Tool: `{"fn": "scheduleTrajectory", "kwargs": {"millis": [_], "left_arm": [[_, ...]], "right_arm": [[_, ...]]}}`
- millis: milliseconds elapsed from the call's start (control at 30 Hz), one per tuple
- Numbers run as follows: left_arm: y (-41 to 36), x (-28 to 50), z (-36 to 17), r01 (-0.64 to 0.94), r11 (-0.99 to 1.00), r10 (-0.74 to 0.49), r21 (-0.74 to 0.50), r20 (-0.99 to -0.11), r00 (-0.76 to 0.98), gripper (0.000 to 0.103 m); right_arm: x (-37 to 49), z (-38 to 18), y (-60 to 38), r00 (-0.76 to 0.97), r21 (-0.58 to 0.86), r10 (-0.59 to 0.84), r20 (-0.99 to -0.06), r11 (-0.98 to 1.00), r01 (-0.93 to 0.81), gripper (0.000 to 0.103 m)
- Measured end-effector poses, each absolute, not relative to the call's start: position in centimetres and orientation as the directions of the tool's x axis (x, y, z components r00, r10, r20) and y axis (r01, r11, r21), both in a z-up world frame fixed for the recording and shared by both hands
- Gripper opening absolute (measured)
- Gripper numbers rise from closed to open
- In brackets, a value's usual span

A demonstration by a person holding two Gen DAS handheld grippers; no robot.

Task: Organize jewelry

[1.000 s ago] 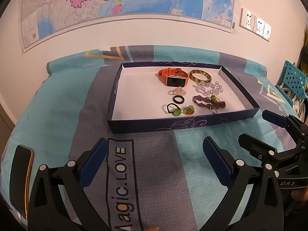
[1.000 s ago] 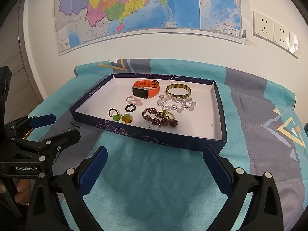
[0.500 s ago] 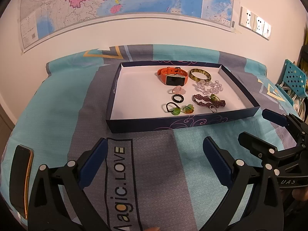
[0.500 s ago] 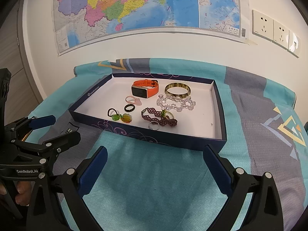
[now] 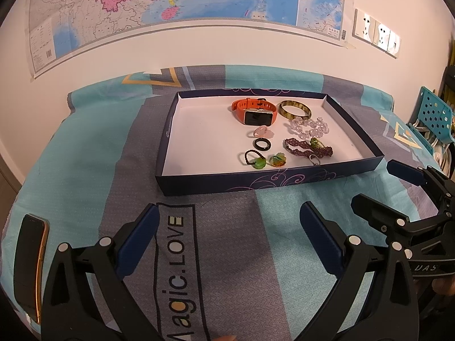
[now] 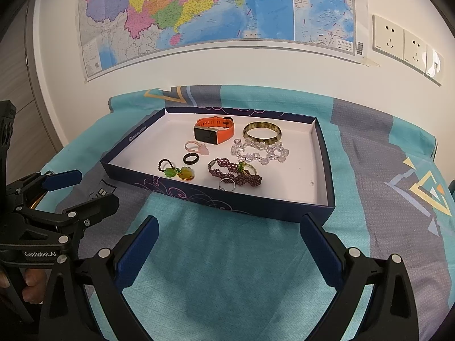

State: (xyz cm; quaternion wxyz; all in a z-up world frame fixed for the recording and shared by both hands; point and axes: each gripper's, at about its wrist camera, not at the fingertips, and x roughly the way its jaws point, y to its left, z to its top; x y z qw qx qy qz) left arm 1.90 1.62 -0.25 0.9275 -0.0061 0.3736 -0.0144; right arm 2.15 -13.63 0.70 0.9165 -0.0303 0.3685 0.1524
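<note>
A dark blue box lid (image 5: 256, 183) (image 6: 216, 199) with a white floor lies on the bedspread. In it lie an orange watch (image 5: 254, 110) (image 6: 214, 130), a brown bangle (image 5: 294, 110) (image 6: 263, 133), a clear bead bracelet (image 5: 310, 127) (image 6: 260, 150), a purple bead bracelet (image 5: 308, 149) (image 6: 234, 170), a black ring (image 5: 262, 145) (image 6: 191, 158), a pink ring (image 5: 263, 132) and green charms (image 5: 264, 162) (image 6: 177, 172). My left gripper (image 5: 229, 236) is open and empty before the lid. My right gripper (image 6: 229, 240) is open and empty too.
A phone (image 5: 30, 264) lies on the bedspread at the left. A blue perforated chair (image 5: 433, 113) stands at the right. A wall map (image 6: 216, 8) and sockets (image 6: 406, 48) are on the wall behind.
Both grippers have drawn back slightly from the lid; the phone shows a little higher in the left wrist view. Nothing was taken hold of.
</note>
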Motion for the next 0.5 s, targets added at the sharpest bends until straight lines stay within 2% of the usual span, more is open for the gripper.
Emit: {"fn": "scheduleTrajectory", "kwargs": {"millis": [500], "left_arm": [[1.45, 1.91, -0.46, 0.024, 1.000, -0.031, -0.021, -0.694, 0.719, 0.097]], "right_arm": [[2.04, 0.61, -13.53, 0.683, 0.057, 0.255, -0.685, 0.953, -0.299, 0.096]]}}
